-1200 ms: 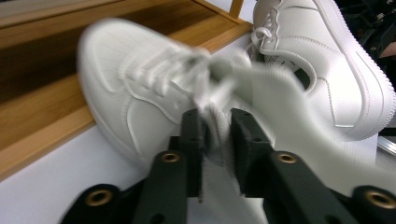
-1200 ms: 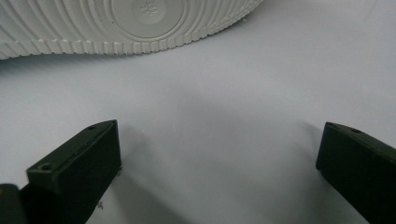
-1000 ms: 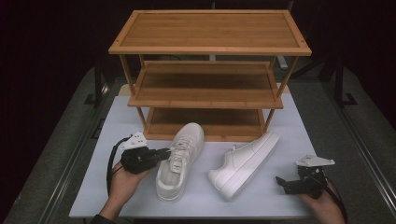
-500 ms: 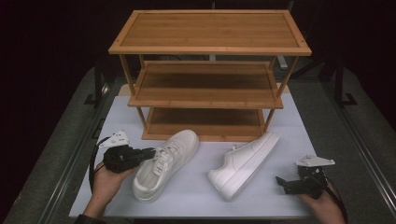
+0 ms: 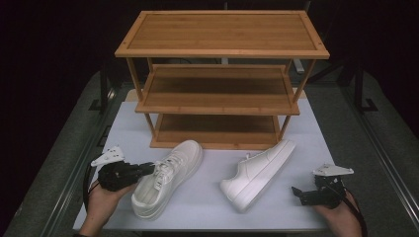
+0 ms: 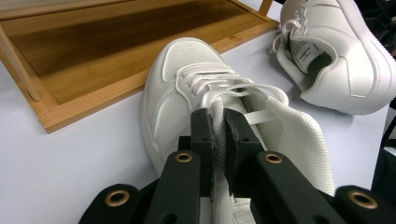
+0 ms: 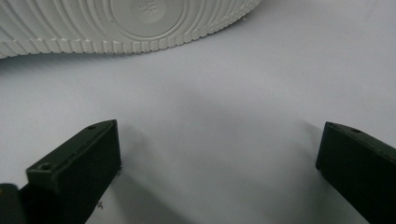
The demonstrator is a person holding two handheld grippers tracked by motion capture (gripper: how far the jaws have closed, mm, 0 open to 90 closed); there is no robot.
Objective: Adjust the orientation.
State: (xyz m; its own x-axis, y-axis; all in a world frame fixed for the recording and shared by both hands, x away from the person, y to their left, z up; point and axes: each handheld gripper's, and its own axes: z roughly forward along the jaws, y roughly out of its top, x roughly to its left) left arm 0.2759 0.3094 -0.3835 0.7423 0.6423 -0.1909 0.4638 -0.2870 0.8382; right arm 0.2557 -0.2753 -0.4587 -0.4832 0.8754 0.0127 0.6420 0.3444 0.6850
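Note:
A white sneaker [image 5: 170,173] stands upright on the white table [image 5: 197,212], toe toward the bamboo shoe rack [image 5: 220,106]. My left gripper [image 5: 148,169] is shut on the left rim of its opening; in the left gripper view the jaws [image 6: 218,126] pinch that white edge just behind the laces of the sneaker [image 6: 177,79]. The second white sneaker [image 5: 258,167] lies on its side to the right, also seen as the second sneaker [image 6: 336,51]. My right gripper [image 5: 297,191] rests open on the table beside it, jaws [image 7: 219,154] wide apart facing its ribbed sole [image 7: 126,23].
The rack has three bare shelves; its bottom shelf [image 6: 93,56] sits directly beyond the held sneaker's toe. Bare table [image 7: 224,93] lies between the right gripper and the sole. Dark floor and metal rails flank the table.
My left gripper has dragged the held sneaker left and toward the person, swinging its heel leftward. The second sneaker and the right gripper stayed put.

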